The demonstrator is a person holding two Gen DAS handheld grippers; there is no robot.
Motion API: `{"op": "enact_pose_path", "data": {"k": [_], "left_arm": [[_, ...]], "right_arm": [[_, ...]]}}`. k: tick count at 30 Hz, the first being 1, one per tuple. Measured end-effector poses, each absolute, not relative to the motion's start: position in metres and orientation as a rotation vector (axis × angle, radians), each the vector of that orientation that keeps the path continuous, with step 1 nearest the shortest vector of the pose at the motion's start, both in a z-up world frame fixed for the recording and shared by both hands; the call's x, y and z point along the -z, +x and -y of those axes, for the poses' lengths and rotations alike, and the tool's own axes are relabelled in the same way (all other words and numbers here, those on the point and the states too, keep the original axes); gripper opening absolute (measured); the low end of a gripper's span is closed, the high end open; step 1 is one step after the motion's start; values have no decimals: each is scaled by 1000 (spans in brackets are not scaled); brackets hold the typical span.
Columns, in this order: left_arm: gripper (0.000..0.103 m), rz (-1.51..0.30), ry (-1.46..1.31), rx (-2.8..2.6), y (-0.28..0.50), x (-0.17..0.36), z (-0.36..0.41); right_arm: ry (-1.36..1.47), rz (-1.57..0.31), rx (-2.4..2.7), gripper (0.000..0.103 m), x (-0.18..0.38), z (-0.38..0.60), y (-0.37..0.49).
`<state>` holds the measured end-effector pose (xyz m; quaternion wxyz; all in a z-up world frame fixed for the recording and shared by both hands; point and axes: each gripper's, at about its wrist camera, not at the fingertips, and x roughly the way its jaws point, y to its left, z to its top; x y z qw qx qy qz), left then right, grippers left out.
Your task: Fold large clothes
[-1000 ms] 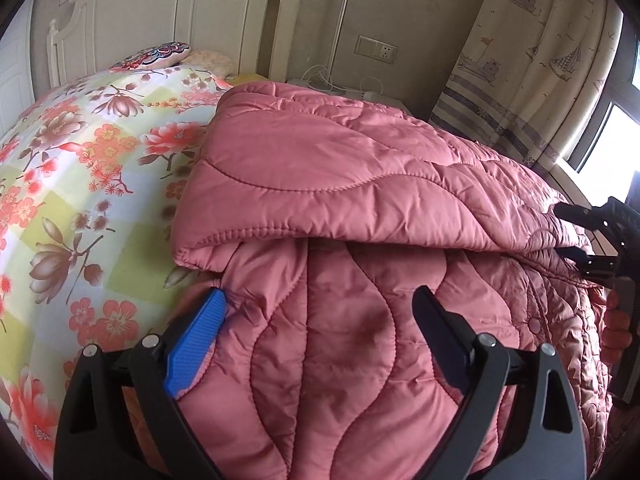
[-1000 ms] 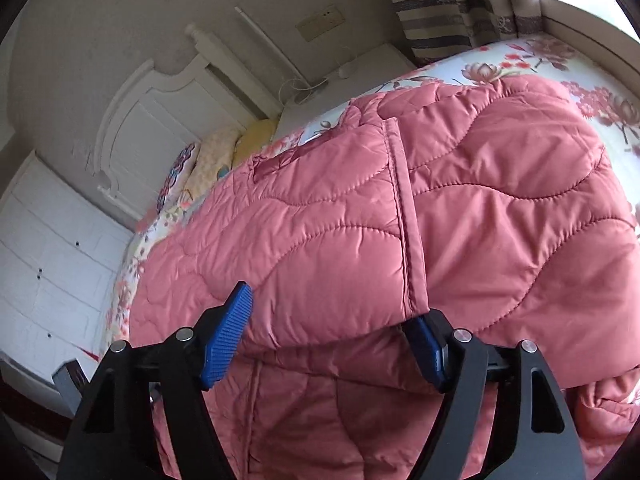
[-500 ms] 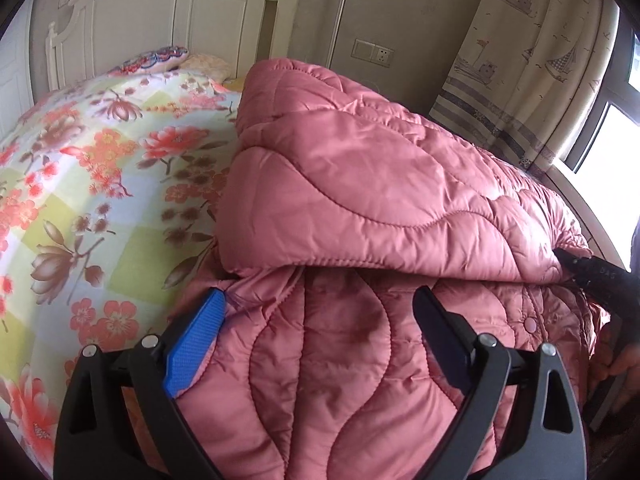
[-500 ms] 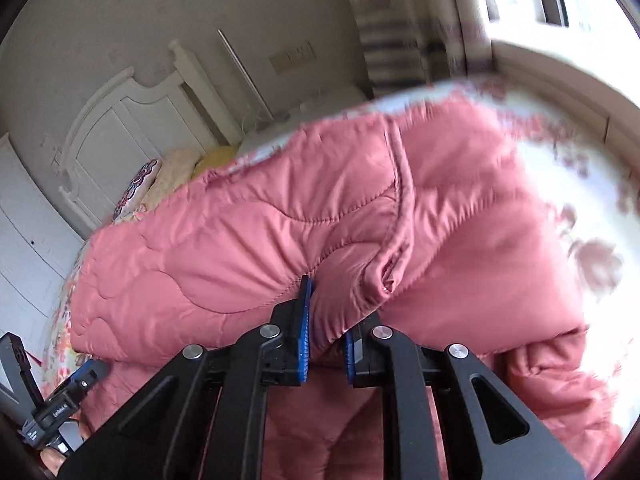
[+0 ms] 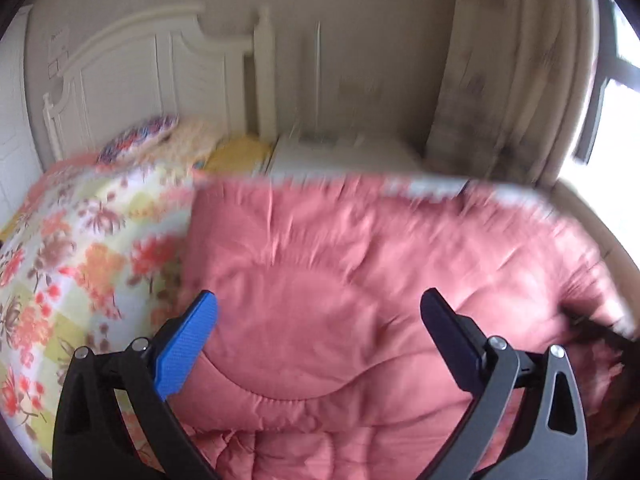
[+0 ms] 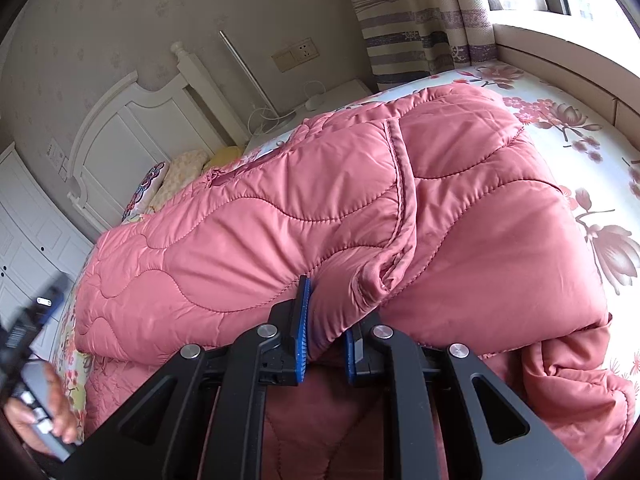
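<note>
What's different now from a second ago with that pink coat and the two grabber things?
The right gripper, open a second ago, closed on the folded edge of the pink quilted coat and now pinches it. In the left wrist view, the folded top layer has come toward the camera, covering more of the lower layer. The left gripper stayed open, holding nothing. The coat still lies on the floral bedspread.

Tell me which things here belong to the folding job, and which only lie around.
Job:
- pink coat
- right claw, shut on the coat's edge
- left claw, open over the coat

Lying around:
- pillows
- floral sheet
- headboard
- curtain
- wall socket
</note>
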<state>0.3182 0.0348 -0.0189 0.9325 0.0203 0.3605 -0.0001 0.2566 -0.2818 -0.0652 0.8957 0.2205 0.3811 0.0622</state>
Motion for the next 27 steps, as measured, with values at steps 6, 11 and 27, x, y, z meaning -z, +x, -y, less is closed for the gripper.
{"op": "enact_pose_path", "data": {"k": [6,11,27], "left_arm": [[101,-781,23,-23,323,39,-51],[101,-704,-1,-12,320,15,-54],[101,-817,-16,-102,389,2,-75]], "right_arm": [[456,-789,-147,17,66,281,256],[486,-785,-160,18,67,284,255],[496,-785,-171,21,69,286,257]]}}
